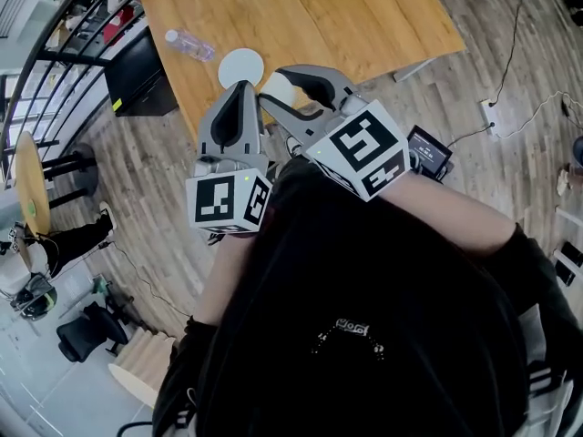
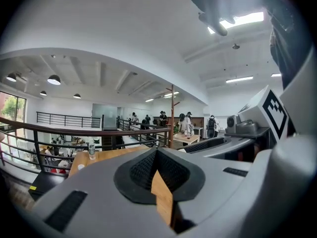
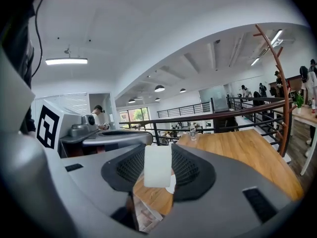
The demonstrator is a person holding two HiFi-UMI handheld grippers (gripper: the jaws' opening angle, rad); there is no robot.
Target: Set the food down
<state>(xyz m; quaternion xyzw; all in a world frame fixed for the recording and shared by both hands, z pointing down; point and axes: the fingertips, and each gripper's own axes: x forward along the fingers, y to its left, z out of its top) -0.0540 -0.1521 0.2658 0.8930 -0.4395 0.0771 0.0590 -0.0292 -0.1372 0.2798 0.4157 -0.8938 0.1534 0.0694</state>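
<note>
In the head view I hold both grippers side by side over the near edge of a wooden table (image 1: pixel 364 16). My right gripper (image 1: pixel 293 86) is shut on a pale, flat rectangular piece of food (image 1: pixel 282 87). The right gripper view shows that white piece (image 3: pixel 157 172) upright between the black pads of my right gripper (image 3: pixel 158 157). My left gripper (image 1: pixel 241 89) is to its left, with its jaws together and nothing in them. The left gripper view shows my left gripper (image 2: pixel 156 155) with only a thin wedge of table between the pads. A white plate (image 1: pixel 241 66) lies on the table just beyond both grippers.
A clear water bottle (image 1: pixel 189 45) lies on the table left of the plate. A black cabinet (image 1: pixel 137 71) and a metal railing (image 1: pixel 55 35) stand at the table's left. Cables and a socket strip (image 1: pixel 492 112) lie on the wooden floor at right. Beyond the railing are several people.
</note>
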